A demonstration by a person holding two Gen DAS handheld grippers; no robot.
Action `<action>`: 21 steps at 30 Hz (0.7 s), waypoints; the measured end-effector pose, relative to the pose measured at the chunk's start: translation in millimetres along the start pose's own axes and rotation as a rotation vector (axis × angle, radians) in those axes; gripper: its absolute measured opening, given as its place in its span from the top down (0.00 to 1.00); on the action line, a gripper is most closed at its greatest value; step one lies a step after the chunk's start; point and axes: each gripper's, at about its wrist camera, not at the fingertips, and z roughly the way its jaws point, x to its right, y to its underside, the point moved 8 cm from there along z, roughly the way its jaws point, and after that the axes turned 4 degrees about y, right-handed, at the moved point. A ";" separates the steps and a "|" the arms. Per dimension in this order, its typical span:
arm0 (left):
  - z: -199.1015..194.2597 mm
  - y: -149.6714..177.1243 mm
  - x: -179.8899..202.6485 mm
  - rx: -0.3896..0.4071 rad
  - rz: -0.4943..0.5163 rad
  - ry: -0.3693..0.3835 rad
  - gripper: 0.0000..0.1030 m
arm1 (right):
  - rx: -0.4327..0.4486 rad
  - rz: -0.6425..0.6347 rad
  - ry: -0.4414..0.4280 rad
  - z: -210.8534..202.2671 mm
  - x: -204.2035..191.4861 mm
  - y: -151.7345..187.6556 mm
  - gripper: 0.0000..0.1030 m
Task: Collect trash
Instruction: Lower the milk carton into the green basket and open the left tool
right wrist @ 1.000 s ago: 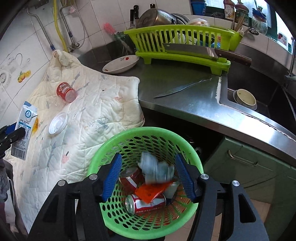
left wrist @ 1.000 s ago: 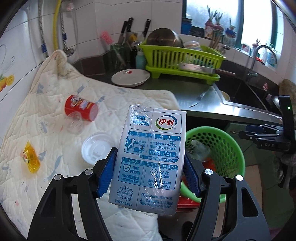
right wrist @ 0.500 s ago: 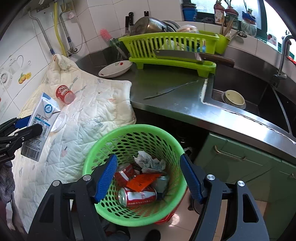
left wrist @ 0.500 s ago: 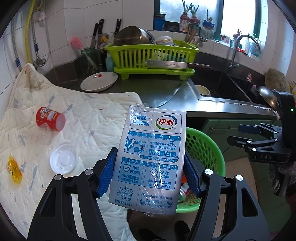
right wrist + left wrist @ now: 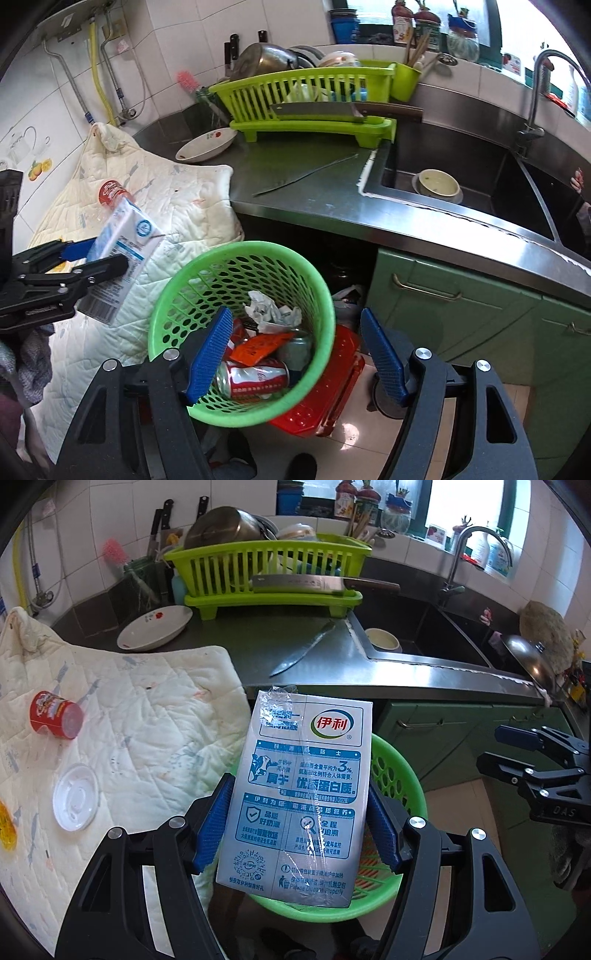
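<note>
Flat blue-and-white printed milk carton under crinkled clear film, centre frame, clamped between the left gripper's ribbed blue pads, above a perforated green plastic basket of crumpled trash, right gripper spread wide, holding nothing, lower frame.

A lived-in home kitchen.

White wall tiles run behind a steel surface with a sunken sink at right, a bowl inside it and a curved tap above. At top centre a lime dish rack holds a pot and a cleaver; knives stand against the tiles at upper left, and a plate sits just left of the rack. Green cabinet doors fill the lower right, and a window sill with jars lines the top edge.
</note>
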 end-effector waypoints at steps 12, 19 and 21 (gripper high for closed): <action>23.9 -5.6 30.2 -0.020 0.000 0.048 0.33 | -0.004 0.030 0.016 -9.7 22.2 11.8 0.32; 22.3 -6.2 32.7 -0.005 -0.002 0.043 0.25 | -0.005 0.028 0.004 -10.0 20.0 11.7 0.32; 19.4 -4.4 29.1 -0.003 -0.009 0.039 0.25 | -0.008 0.023 -0.002 -9.3 16.5 11.9 0.32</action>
